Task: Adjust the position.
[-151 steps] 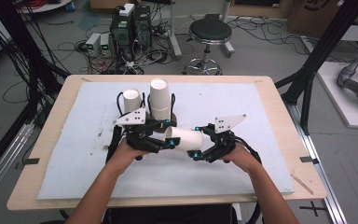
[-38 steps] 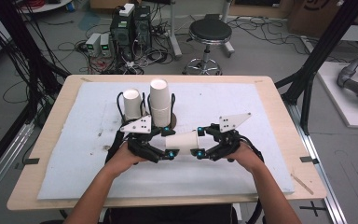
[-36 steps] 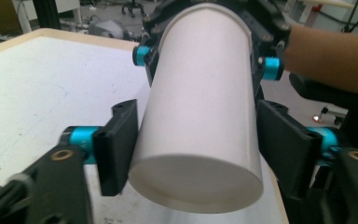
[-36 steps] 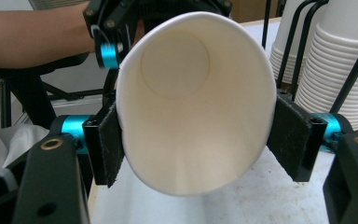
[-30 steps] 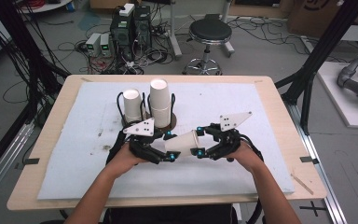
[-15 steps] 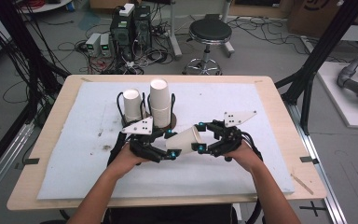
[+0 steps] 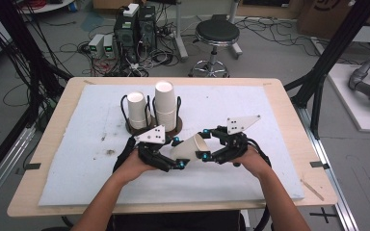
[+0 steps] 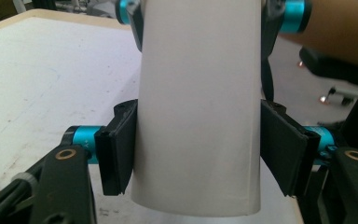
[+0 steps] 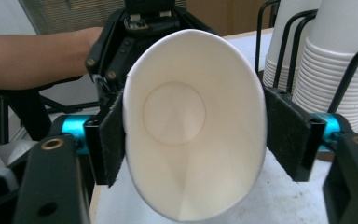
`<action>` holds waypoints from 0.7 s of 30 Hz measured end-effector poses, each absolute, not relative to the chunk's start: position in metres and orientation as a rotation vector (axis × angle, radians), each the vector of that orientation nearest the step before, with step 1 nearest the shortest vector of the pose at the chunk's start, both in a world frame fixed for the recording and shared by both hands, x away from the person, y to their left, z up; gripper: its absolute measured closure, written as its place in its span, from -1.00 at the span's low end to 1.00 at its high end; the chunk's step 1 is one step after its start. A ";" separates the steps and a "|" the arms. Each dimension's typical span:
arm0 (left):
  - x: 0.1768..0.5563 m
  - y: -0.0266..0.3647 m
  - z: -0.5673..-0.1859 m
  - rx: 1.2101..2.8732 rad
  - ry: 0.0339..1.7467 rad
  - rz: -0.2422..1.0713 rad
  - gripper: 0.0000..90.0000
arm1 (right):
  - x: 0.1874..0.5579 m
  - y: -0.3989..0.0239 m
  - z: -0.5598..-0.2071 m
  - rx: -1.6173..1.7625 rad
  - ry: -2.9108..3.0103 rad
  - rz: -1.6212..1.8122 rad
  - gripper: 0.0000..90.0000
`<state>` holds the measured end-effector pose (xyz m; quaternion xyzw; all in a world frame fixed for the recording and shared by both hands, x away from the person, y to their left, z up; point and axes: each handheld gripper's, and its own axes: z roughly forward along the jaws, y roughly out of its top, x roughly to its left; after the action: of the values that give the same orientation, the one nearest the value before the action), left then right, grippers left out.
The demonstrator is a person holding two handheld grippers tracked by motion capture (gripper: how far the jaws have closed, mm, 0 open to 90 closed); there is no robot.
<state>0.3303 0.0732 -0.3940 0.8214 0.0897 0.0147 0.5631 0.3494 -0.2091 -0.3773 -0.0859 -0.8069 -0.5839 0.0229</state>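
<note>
The left gripper [image 7: 173, 161] and the right gripper [image 7: 207, 151] meet over the table's white mat [image 7: 270, 120], sharing one paper cup [image 7: 189, 147] that lies on its side between them. The right gripper's pads pinch the cup at its rim, squeezing the mouth into an oval [image 9: 193, 135]. The left gripper's jaws bracket the cup's narrow base end [image 8: 198, 116] and have just been easing apart, the left pad against the wall, the right pad a sliver off it: seemingly a handover, or a cup pulled free of another. Just beyond the left gripper stand two stacks of cups [image 7: 165, 103] in a wire holder [image 7: 147, 113], probably the cup's source or destination.
</note>
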 end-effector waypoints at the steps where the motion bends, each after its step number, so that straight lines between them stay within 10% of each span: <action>1: 0.330 0.073 -0.394 1.934 0.205 0.038 -0.22 | 0.349 -0.209 -0.377 -0.264 -2.498 -1.804 -0.34; 6: 0.332 0.077 -0.391 1.872 0.218 0.033 -0.22 | 0.349 -0.208 -0.377 -0.324 -2.446 -1.874 -0.63; 21: 0.331 0.078 -0.396 1.838 0.257 0.015 -0.25 | 0.350 -0.210 -0.377 -0.312 -2.427 -1.875 -0.36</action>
<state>0.3311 0.0780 -0.3959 0.7927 0.1108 0.0065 0.5994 0.3501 -0.2102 -0.3775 -0.1012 -0.7869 -0.6080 0.0295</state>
